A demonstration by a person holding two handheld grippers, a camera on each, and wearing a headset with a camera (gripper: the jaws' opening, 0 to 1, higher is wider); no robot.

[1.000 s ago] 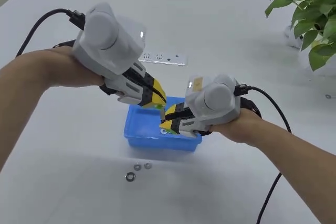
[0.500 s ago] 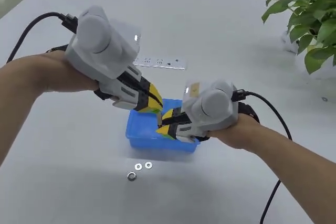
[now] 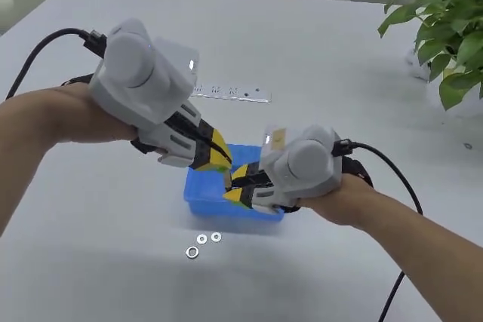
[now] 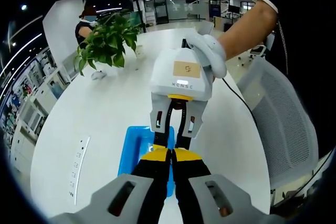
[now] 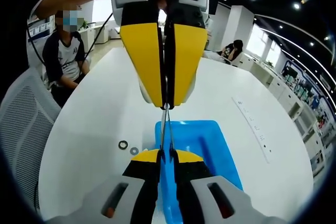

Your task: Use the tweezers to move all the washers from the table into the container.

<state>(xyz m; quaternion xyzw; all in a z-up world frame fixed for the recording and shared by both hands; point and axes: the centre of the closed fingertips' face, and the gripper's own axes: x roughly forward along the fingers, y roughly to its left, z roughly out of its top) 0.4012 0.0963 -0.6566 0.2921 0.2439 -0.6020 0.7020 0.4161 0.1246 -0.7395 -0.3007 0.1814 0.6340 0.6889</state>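
Thin metal tweezers [image 5: 166, 129] run between the two grippers' jaw tips, just above a blue container [image 3: 198, 194]. My left gripper [image 3: 218, 157] reaches in from the upper left with its yellow jaws pressed together on one end. My right gripper [image 3: 234, 188] faces it from the right and is shut on the other end. In the right gripper view, my right gripper [image 5: 167, 156] points at the left gripper [image 5: 167, 103] over the container [image 5: 199, 145]. Three small washers [image 3: 201, 240] lie on the white table in front of the container, and two washers [image 5: 123, 144] show beside it.
A white power strip [image 3: 230, 93] lies behind the container. A green plant [image 3: 445, 28] stands at the table's far right. Black cables trail from both grippers. A seated person [image 5: 65, 51] and a mesh chair [image 5: 23, 124] are beyond the table edge.
Both grippers stay tip to tip over the container, a little lower in the picture. The head camera has shifted slightly. The washers lie where they were.
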